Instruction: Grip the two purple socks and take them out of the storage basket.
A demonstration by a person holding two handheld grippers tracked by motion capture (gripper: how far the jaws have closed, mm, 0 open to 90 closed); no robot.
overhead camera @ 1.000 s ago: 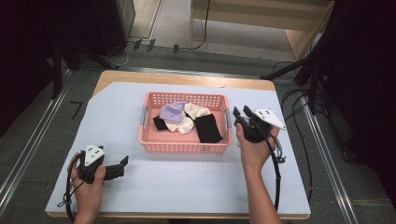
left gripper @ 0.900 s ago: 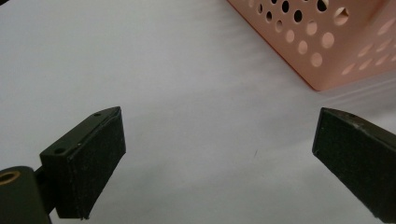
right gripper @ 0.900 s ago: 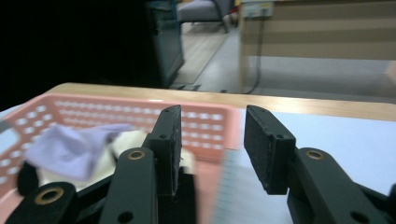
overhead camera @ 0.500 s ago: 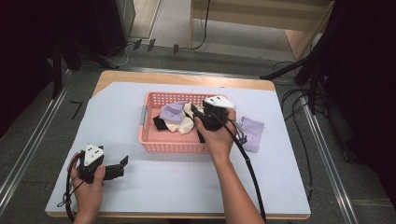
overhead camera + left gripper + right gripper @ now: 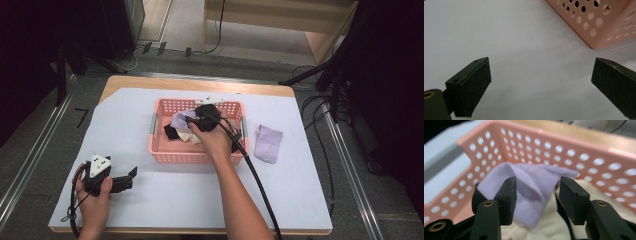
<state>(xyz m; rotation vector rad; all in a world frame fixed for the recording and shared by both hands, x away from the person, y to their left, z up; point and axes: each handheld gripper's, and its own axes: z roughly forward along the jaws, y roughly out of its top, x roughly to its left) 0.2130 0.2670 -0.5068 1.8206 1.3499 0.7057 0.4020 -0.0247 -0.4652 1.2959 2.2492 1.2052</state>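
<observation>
Inside the pink basket (image 5: 172, 156), at its middle toward the far wall: right claw (image 5: 536, 200), jaws partly spread on either side of a raised fold of lilac cloth (image 5: 534, 187), not yet pinching it. Beneath that fold, a cream cloth (image 5: 544, 230); left of it in the basket, something black (image 5: 171, 132), seen from the high view. Outside the basket to its right, flat on the table (image 5: 310, 200): a second lilac piece (image 5: 268, 143), well apart from the rim.

In front of the basket's near-left corner: left claw (image 5: 541, 85), jaws spread wide over bare white table, holding nothing, the hand (image 5: 95, 202) resting there.

Likely step in hand: taking the lilac cloth out of the basket. To do it well: centre the fold deep between the pads before closing, so more than the thin edge is caught. Keep the lower jaw tips clear of the cream cloth, or both pieces may come up together. Close firmly, then lift straight up until the hanging cloth clears the basket's perforated wall before moving right toward the piece on the table. Soft fabric; likely to drape and drag on the rim if carried low.
</observation>
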